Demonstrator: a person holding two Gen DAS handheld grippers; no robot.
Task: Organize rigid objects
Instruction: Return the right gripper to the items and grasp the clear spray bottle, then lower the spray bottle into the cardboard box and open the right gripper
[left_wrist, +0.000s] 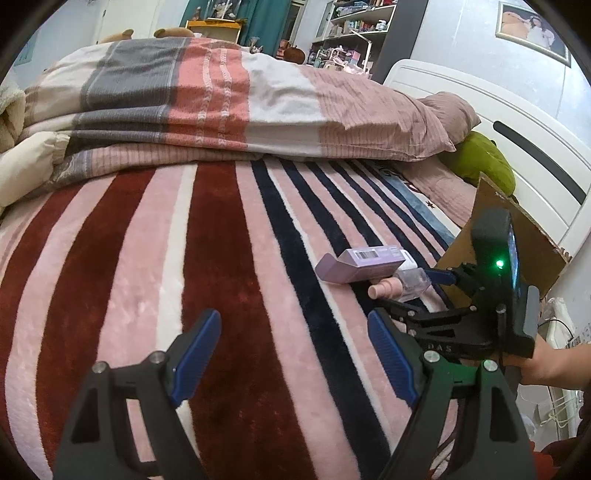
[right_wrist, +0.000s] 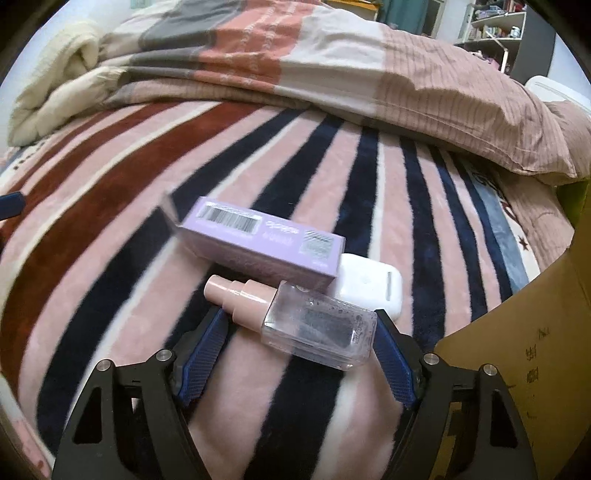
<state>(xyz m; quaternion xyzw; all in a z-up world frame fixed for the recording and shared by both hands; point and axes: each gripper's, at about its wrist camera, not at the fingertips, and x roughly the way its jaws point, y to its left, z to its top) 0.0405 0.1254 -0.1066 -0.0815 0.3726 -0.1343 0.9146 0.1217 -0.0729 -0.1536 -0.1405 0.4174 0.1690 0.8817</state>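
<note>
Your left tongs (left_wrist: 293, 354) stood spread with nothing between the blue pads, over bare blanket (left_wrist: 229, 258). No task item lay within their reach; the cluster sat ahead and to their right, beside your right tongs.

Your right tongs (right_wrist: 299, 354) were also spread. The bottle (right_wrist: 317, 328) lay on its side between the fingers, pink pump head pointing left past the left pad. The right pad stood at the bottle's base, touching or nearly so; the left pad was clear of it. I record no pinch. Raised lettering on the bottle's base was too small to read.

Just beyond the bottle, further from the right tongs, lay the box (right_wrist: 266, 243), lilac, long side across, one end flap open at the left. It carried a white barcode label, a line of pale print blurred beyond reading, and a square grey patch that may be a code. No brand could be made out.

The case (right_wrist: 373, 288), white and rounded, lay half under the box's right end and touched the bottle's far corner.

To the right of the right tongs stood the carton (right_wrist: 517, 332), brown cardboard, with dark printed marks on its wall, not legible.

Your hand (left_wrist: 546, 363) gripped the right tongs' handle; faint letters "DAS" showed on its black frame.
</note>
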